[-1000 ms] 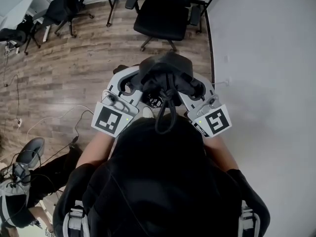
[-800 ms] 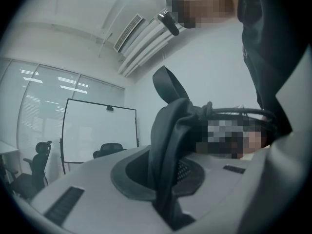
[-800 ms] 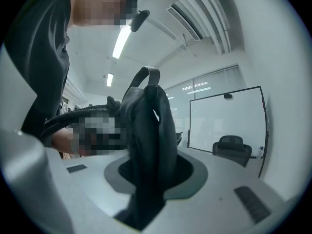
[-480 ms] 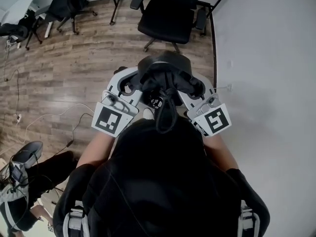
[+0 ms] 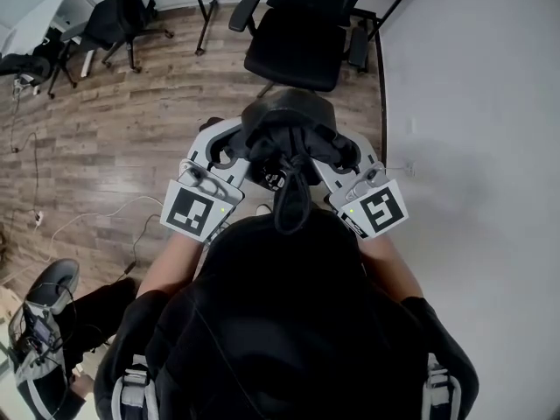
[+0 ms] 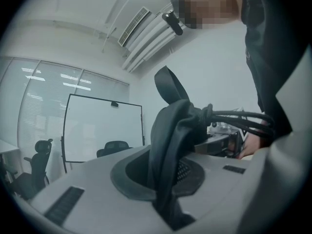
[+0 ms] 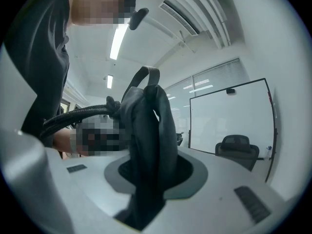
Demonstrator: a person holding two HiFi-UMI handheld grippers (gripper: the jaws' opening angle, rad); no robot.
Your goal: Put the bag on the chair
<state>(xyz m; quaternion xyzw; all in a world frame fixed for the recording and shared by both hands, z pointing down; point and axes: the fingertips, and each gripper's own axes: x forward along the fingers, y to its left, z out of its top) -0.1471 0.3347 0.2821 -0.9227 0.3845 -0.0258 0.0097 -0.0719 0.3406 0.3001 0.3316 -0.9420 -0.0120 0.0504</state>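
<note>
Both pinch the black bag (image 5: 289, 136): left gripper (image 5: 234, 152) one side, right gripper (image 5: 343, 157) the other. Black chair (image 5: 297, 52) stands near, ahead

Gathered fabric of the bag (image 6: 170, 130) fills the gap of the left gripper (image 6: 168, 194) and of the right gripper (image 7: 144, 194), covering their inner pads. In the head view the bag hides both grippers' tips, and the marker cubes (image 5: 194, 210) hide the hands. The chair (image 5: 297, 46) is cut off at the top edge, its base partly behind the bag. The bag's underside is out of sight.
</note>
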